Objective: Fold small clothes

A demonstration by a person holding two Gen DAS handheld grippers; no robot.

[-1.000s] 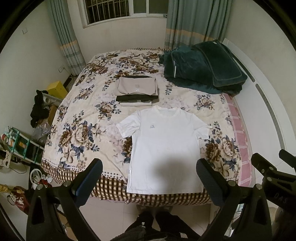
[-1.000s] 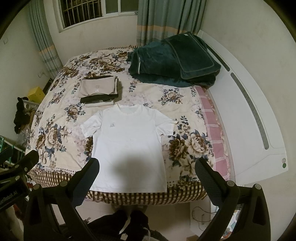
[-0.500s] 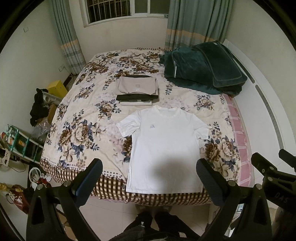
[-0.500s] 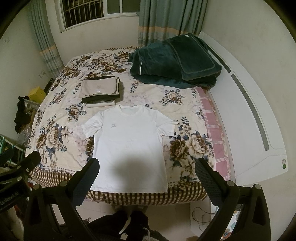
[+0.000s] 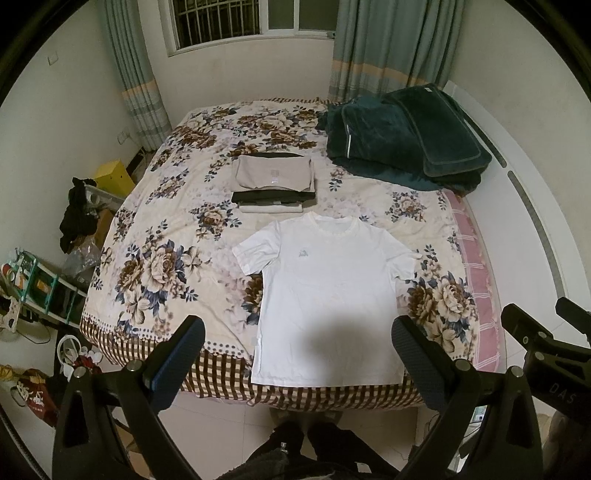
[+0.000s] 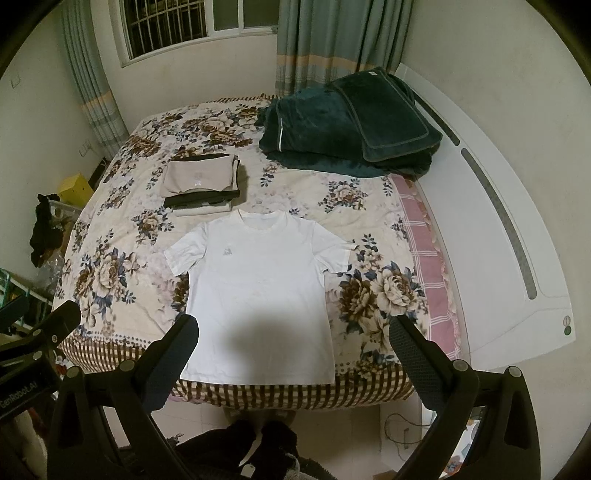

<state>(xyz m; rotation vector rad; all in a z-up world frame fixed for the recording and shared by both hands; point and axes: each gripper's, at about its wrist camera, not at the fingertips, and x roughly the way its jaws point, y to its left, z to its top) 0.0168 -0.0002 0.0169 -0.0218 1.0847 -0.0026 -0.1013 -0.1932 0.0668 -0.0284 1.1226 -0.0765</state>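
Dim indoor light, sharp focus, strong fisheye bending with black corners, a soft shadow on the white T-shirt [image 5: 328, 280].

White T-shirt [image 5: 328, 288] spread flat, face up, hem at bed's near edge; folded clothes stack [image 5: 275, 182] just beyond collar.

Home bedroom: floral-covered bed [image 5: 155, 236], curtained barred window [image 5: 236, 18], folded blankets [image 6: 347, 122].

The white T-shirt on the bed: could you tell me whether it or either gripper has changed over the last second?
Nothing visibly changed. The white T-shirt lies flat and unfolded on the bed, and the left gripper and right gripper hang open above its near edge, holding nothing.
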